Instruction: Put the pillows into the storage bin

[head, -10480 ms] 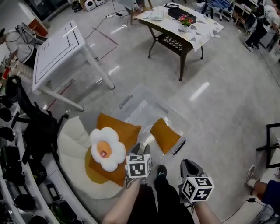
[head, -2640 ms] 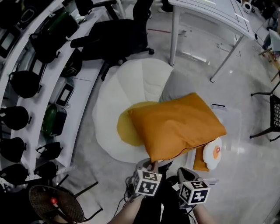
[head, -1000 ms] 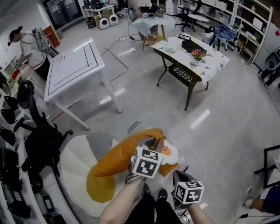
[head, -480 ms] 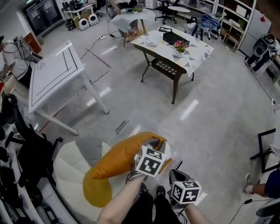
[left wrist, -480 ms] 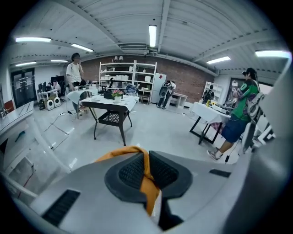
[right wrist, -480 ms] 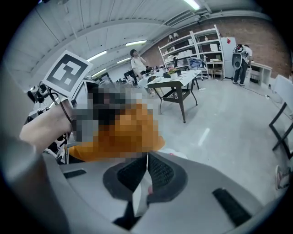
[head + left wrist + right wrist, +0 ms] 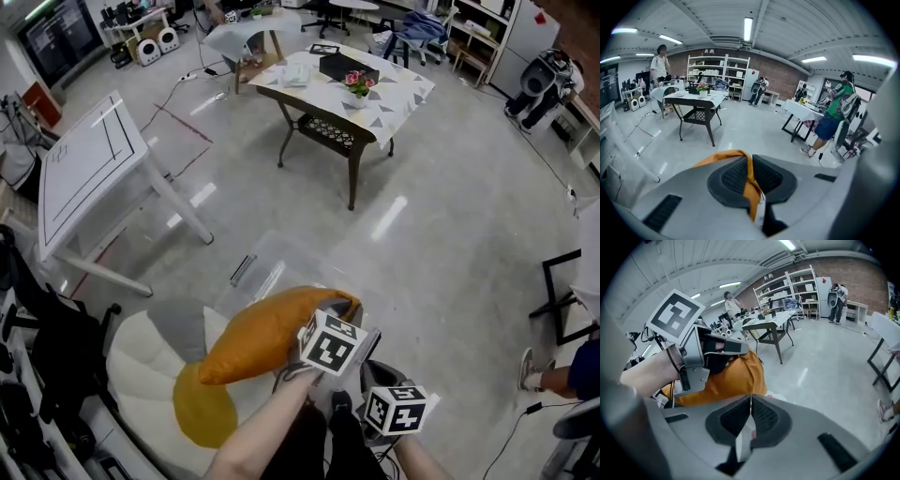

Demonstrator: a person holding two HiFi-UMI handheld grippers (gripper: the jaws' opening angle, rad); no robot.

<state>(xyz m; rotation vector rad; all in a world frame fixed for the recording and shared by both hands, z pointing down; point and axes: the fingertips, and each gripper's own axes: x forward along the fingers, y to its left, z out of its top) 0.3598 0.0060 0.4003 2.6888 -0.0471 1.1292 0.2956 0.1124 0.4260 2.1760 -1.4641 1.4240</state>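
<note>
A big orange pillow (image 7: 267,330) hangs slanting over the near side of the clear storage bin (image 7: 281,265). My left gripper (image 7: 330,315) is shut on its upper right corner. In the left gripper view, orange fabric (image 7: 723,157) is pinched between the pads of the left gripper (image 7: 749,163). My right gripper (image 7: 372,372) stands just right of it, lower, and is shut. In the right gripper view, the right gripper (image 7: 750,401) has its pads together, with only a thin white strip in the seam. Beyond it are the orange pillow (image 7: 736,378) and a bit of white pillow (image 7: 777,398).
A white egg-shaped floor cushion (image 7: 150,361) with a yellow middle lies left of the bin. A white table (image 7: 84,169) and a black chair (image 7: 42,323) stand at the left. A dark-legged table with flowers (image 7: 354,84) stands beyond. A person's shoe (image 7: 532,370) is at the right.
My left gripper has carried the orange pillow forward and lower over the bin. The white flower pillow seen a second ago is now covered. The right gripper has shifted only a little.
</note>
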